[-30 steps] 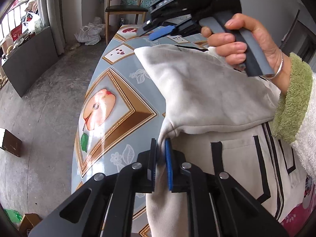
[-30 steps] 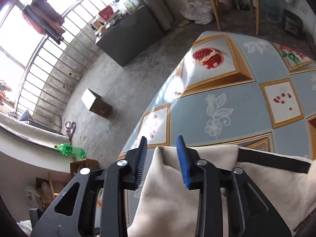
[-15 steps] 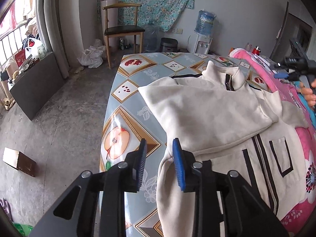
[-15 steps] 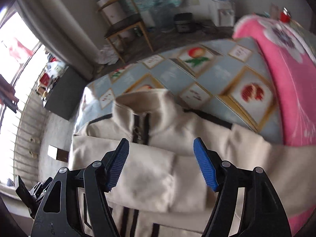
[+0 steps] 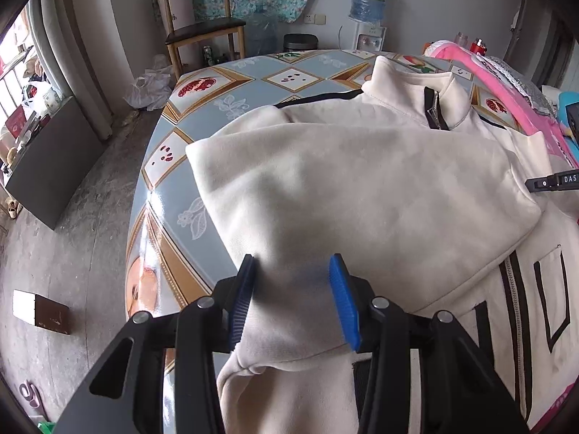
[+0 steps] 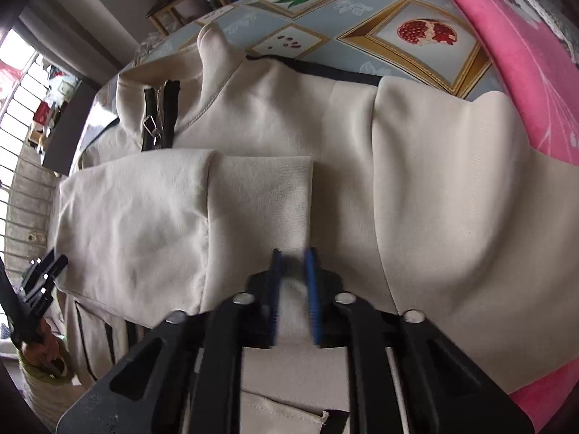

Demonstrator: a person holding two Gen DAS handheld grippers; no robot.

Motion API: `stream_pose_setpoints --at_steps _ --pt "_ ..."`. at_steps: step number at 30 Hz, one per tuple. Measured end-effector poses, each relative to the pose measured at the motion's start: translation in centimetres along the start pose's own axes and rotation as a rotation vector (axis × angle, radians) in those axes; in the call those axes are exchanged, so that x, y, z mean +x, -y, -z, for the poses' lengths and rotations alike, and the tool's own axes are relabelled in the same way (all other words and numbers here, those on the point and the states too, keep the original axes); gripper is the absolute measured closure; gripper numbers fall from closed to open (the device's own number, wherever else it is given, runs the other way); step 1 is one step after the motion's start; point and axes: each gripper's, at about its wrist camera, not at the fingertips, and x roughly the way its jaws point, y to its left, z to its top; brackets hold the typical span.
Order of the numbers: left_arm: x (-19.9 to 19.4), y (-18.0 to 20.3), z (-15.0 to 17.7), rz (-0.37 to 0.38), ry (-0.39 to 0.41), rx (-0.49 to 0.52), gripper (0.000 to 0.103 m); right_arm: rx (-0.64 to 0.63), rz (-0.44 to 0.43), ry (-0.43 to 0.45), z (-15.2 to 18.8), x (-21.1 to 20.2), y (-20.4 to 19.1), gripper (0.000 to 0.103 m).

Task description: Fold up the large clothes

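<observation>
Across the cream jacket (image 5: pixel 362 188) on the table (image 5: pixel 253 83) swung the right gripper (image 6: pixel 294 296) — jaws clamped on a cuff fold — while the left gripper (image 5: pixel 295 296) was opening, sleeve lying loose between its pads.

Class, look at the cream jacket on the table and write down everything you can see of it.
The jacket is cream, soft and fleecy, with black trim, a stand-up collar and a black zip. It lies flat on the patterned tablecloth, one sleeve folded across its chest. The left tool is opening, fabric between its pads. The right tool pinches the folded sleeve's cuff. A pink blanket borders it.
</observation>
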Motion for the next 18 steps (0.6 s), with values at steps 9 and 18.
stream_pose_setpoints --at_steps 9,18 --pt "-1.4 -1.0 0.5 0.043 0.011 -0.045 0.063 0.011 0.027 0.134 0.8 -3.2 1.4 0.1" --pt "-0.7 -2.9 2.0 0.073 -0.036 -0.1 0.063 0.054 0.012 0.104 1.0 -0.6 2.6 0.092"
